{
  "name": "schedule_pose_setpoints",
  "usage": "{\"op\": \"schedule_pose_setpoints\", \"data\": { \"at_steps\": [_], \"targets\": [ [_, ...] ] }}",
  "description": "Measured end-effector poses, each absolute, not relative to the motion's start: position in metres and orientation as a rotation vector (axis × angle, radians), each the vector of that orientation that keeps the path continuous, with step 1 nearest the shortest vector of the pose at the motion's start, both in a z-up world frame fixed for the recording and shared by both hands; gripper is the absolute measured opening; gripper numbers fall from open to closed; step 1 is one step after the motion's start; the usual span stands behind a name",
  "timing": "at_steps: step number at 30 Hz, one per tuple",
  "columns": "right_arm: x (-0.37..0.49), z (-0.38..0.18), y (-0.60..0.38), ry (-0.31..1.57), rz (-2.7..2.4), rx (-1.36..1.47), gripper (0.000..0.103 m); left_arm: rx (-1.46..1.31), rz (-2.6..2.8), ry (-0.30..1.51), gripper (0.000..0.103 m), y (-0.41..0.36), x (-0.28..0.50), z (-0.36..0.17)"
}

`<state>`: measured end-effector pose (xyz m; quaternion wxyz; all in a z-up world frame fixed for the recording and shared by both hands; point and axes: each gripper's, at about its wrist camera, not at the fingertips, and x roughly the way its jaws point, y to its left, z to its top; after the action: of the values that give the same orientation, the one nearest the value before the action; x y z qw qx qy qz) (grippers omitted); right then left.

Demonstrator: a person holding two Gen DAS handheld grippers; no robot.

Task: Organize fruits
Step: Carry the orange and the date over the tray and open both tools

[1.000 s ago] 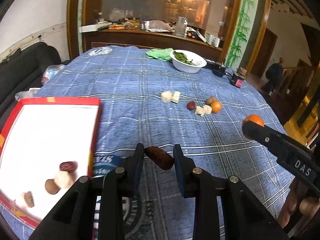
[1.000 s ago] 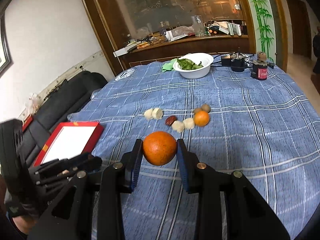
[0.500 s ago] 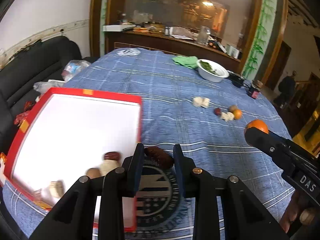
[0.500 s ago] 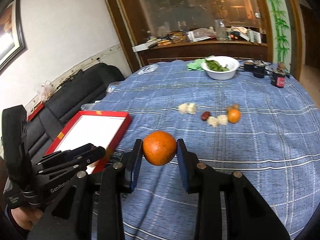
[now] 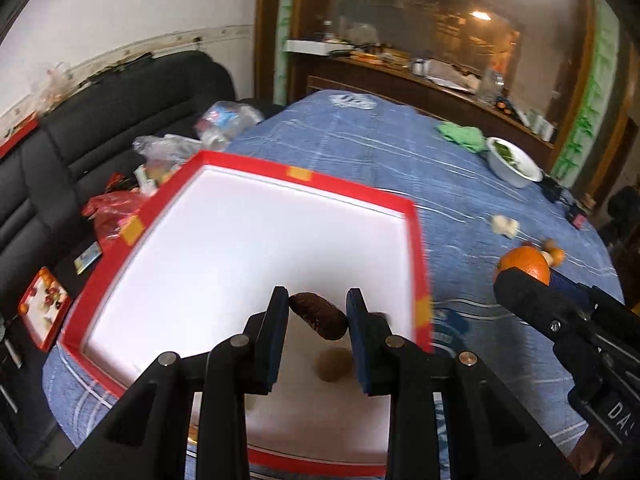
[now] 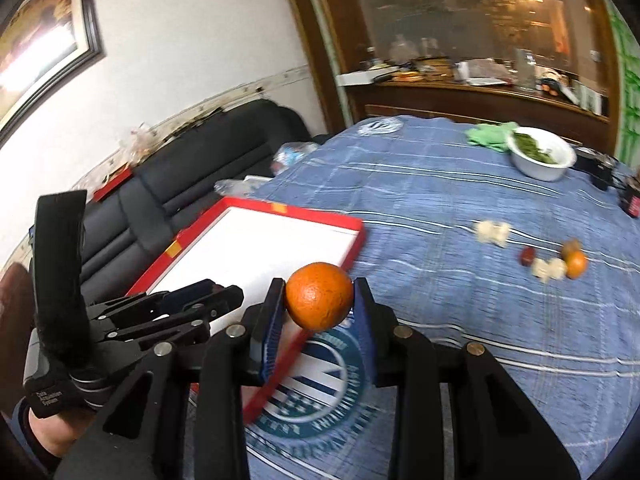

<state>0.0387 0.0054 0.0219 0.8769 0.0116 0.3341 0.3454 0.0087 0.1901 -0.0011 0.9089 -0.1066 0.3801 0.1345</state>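
Observation:
My left gripper [image 5: 318, 316] is shut on a dark brown date [image 5: 319, 316], held over the near right part of the red-rimmed white tray [image 5: 416, 248]. A small brown fruit [image 5: 334, 365] lies in the tray just under the jaws. My right gripper [image 6: 320, 300] is shut on an orange [image 6: 319, 296], above the tray's [image 6: 320, 216] near right corner. In the left wrist view the orange [image 5: 524, 264] and right gripper show at the right. Loose on the blue cloth lie pale pieces [image 6: 493, 233], a red date [image 6: 527, 256] and a small orange fruit [image 6: 576, 264].
A white bowl of greens [image 6: 541, 158] and a green cloth [image 6: 490, 136] sit at the table's far side, with dark jars [image 6: 632, 200] at the right. A black sofa [image 5: 100, 128] with bags and packets runs along the left of the table.
Both grippers have swung left with their fruit. The left one now hangs over the tray instead of the cloth, and the right one has come close to the tray's corner.

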Motion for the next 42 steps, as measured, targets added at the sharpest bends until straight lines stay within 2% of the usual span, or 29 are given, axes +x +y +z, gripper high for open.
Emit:
{"op": "schedule_pose_setpoints", "data": {
  "at_steps": [14,42],
  "targets": [
    [0.067,-0.004,0.081,0.773,0.771,-0.076,0.036,-0.219,0.394,0.816,0.029,0.228,0.016,-0.014],
    [0.088,-0.027,0.108,0.834,0.753,-0.132,0.036,-0.206,0.441,0.858,0.029,0.236,0.025,-0.024]
  ]
}}
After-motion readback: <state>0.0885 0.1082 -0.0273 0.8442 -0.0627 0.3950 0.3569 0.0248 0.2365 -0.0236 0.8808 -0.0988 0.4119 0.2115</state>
